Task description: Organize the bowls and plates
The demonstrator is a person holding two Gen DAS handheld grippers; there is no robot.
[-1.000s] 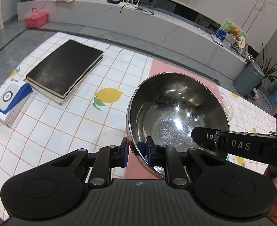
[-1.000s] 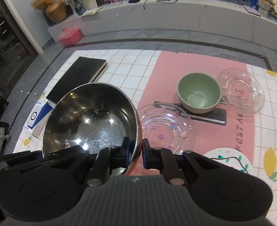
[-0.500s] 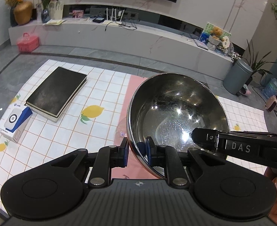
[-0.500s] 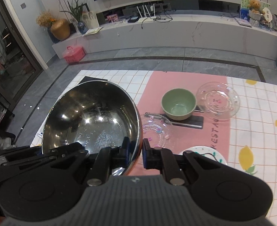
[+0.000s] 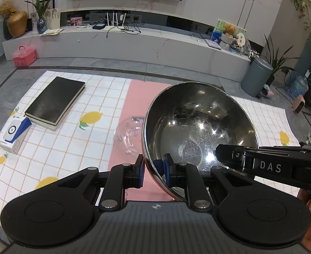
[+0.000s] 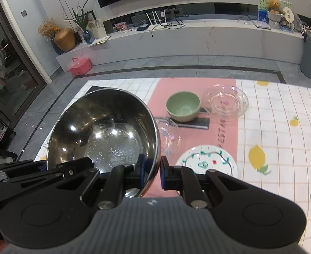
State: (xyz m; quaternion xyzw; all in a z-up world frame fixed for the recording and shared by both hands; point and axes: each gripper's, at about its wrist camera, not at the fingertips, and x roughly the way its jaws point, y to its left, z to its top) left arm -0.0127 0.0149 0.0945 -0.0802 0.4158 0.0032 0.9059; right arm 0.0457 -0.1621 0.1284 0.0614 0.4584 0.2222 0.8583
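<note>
Raised steel bowl [image 5: 199, 127], rim between fingers [image 5: 139, 170]

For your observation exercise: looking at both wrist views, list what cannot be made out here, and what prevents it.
- Left wrist view: the clear glass plate is partly hidden by the steel bowl.
- Right wrist view: the black book is almost wholly covered by the bowl.
- Right wrist view: the mat lettering is too blurred to read.
</note>
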